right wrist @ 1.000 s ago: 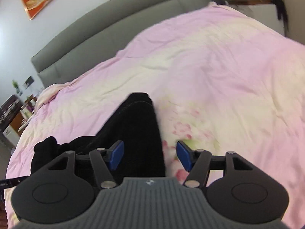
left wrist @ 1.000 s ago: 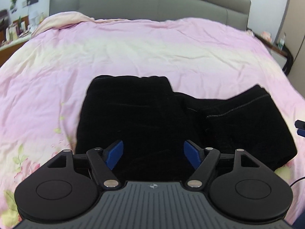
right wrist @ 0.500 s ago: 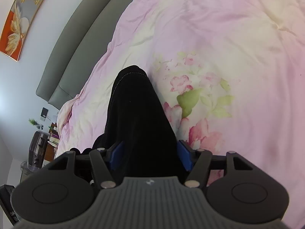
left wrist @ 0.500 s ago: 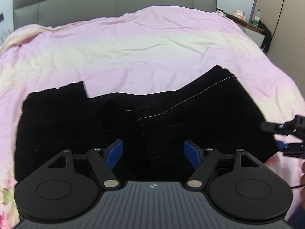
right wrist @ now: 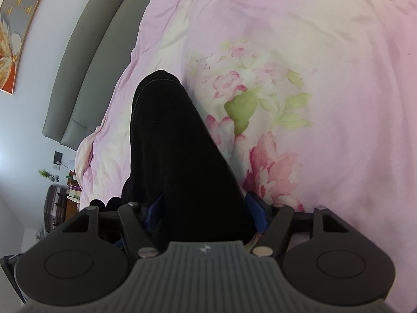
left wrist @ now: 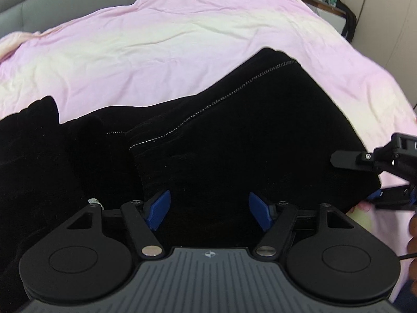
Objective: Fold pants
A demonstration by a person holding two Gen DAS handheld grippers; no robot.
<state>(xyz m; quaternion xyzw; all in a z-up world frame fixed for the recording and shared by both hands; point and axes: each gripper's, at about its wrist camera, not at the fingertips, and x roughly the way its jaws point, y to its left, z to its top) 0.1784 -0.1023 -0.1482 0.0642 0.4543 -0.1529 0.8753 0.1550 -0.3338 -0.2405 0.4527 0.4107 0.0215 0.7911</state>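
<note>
Black pants lie on the pink bedspread, partly folded, with a stitched seam running across them. My left gripper is open, its blue fingertips low over the near edge of the pants. My right gripper shows at the right edge of the left wrist view, at the end of the pants. In the right wrist view the right gripper is open with the black pants lying between its jaws; its blue pads are partly hidden by the cloth.
A grey headboard and a picture stand behind the bed. A nightstand with bottles is at the far right. The bedspread has a flower print beside the pants.
Both grippers have moved in closer to the pants. The left view has swung right toward the stitched end. The pants end has come between the right gripper's jaws.
</note>
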